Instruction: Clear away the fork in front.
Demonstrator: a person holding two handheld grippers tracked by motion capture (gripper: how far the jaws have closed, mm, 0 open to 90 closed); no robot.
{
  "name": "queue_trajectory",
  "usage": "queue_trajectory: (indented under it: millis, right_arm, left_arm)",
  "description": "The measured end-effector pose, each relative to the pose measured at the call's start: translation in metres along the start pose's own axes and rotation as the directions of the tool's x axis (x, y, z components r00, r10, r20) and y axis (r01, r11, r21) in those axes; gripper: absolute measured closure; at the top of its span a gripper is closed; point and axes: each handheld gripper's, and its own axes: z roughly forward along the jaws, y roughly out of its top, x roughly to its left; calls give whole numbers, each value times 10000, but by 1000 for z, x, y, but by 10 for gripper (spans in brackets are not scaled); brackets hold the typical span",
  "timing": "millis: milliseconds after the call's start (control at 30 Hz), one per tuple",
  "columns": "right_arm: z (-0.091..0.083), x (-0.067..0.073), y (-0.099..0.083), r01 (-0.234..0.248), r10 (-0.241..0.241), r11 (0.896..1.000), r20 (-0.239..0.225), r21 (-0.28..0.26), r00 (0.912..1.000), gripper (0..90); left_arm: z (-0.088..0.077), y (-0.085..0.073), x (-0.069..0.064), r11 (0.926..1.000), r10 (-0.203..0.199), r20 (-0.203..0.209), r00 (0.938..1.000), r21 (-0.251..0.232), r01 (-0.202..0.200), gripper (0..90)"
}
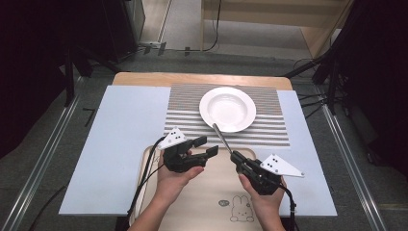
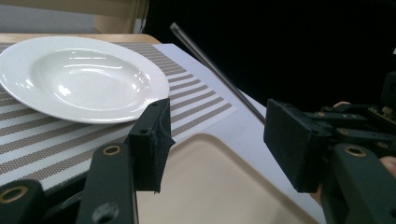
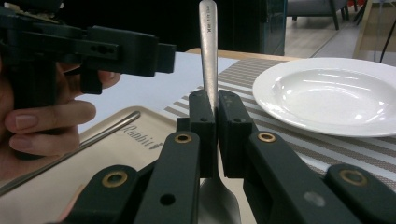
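**Spoon clamped in the right hand-held gripper, handle tip at the plate's rim**

The right hand-held gripper [image 1: 235, 156] is closed on a metal spoon [image 1: 222, 136]: in the right gripper view its pads pinch the spoon [image 3: 208, 56] near the neck, the handle rising beyond them and the bowl hanging below, close to the camera. From the high view the handle slants up and away, its tip reaching the near rim of the white plate [image 1: 227, 109].

The left hand-held gripper [image 1: 203, 146] has its jaws parted with nothing between them; it hangs over the far edge of the beige tray [image 1: 202, 202], just left of the spoon, with a clear gap between the two.

The plate sits on a striped placemat [image 1: 187, 120], which lies on a pale blue sheet [image 1: 120, 144] over the tabletop [image 1: 144, 77]. Bare room lies to the left of the plate on the mat and sheet, and to the right along the sheet's edge. In the right gripper view a second utensil handle [image 3: 93, 135] lies on the tray beside its printed lettering.
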Motion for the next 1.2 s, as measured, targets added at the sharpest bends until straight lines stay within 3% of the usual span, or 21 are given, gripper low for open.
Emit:
queue_trajectory:
  millis: [100,200,367,567,700,867,1000,1133,1200]
  right_arm:
    - [2,3,-1,15,-16,10000,-166,-27,9999,842]
    - [3,8,-1,99,-101,9999,-280,-56,9996,842]
    - [5,14,-1,247,-251,9997,-421,-86,9988,841]
    - [7,21,-3,434,-437,9990,-413,-76,9982,842]
    - [8,22,-3,500,-503,9987,-324,-84,9982,841]
    - [10,25,-5,445,-446,9990,-313,-23,9985,841]
    - [11,27,-5,514,-515,9987,-359,-26,9980,840]
    - [12,26,-5,512,-505,9986,-581,101,9970,836]
    - [15,25,-6,550,-531,9982,-751,229,9958,815]
  left_arm:
    - [2,1,-1,10000,-95,141,9999,4,95,436]
    - [3,1,0,9994,-332,416,9986,30,331,525]
    - [3,2,0,9984,-558,712,9959,-21,560,555]
    - [3,3,0,9953,-962,619,9934,-6,964,584]
    - [4,-2,-2,9955,-949,640,9934,113,944,621]
    - [5,-5,-1,9912,-1322,724,9886,123,1316,643]
    - [3,-5,-1,9926,-1214,876,9887,45,1214,733]
    - [1,-4,0,9921,-1235,1854,9749,15,1254,858]
    - [0,-5,-2,9947,-1002,1702,9803,-40,1024,865]
